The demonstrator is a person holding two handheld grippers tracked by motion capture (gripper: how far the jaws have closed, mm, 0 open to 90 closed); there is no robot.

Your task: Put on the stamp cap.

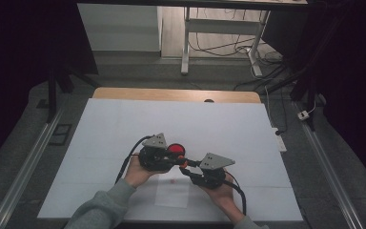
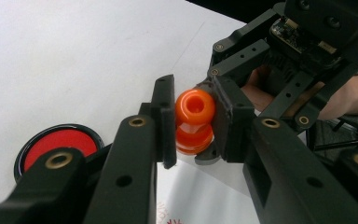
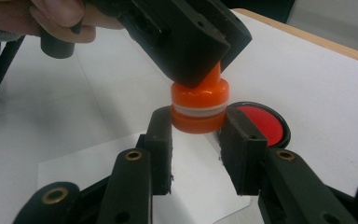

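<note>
From the high view the orange stamp (image 1: 183, 163) is little more than a speck between the two tools, its shape lost behind the grey plates and the hands, above the white-covered table (image 1: 124, 129). The left gripper view shows it better: the left tongs (image 2: 194, 119) are closed on its narrow upper knob, looking down on the knob's hollow top, while the lower body is partly covered by the jaws. In the right gripper view the right tongs (image 3: 198, 140) are closed around the wider lower part, an orange cylinder with a pale band running round it; the knob above disappears into the black jaws of the other tool, and the stamp's underside cannot be seen. Just beside the stamp lies a round red ink pad (image 1: 175, 149) in a black rim, half hidden behind a jaw in both gripper views. Under the tools lies a sheet of white paper (image 1: 172, 193), with a small red mark (image 1: 172, 182) too faint to read; its near edge is cut off by the jaws in the right gripper view. Beyond the table, cables on the floor and a desk frame stand in dim light.
</note>
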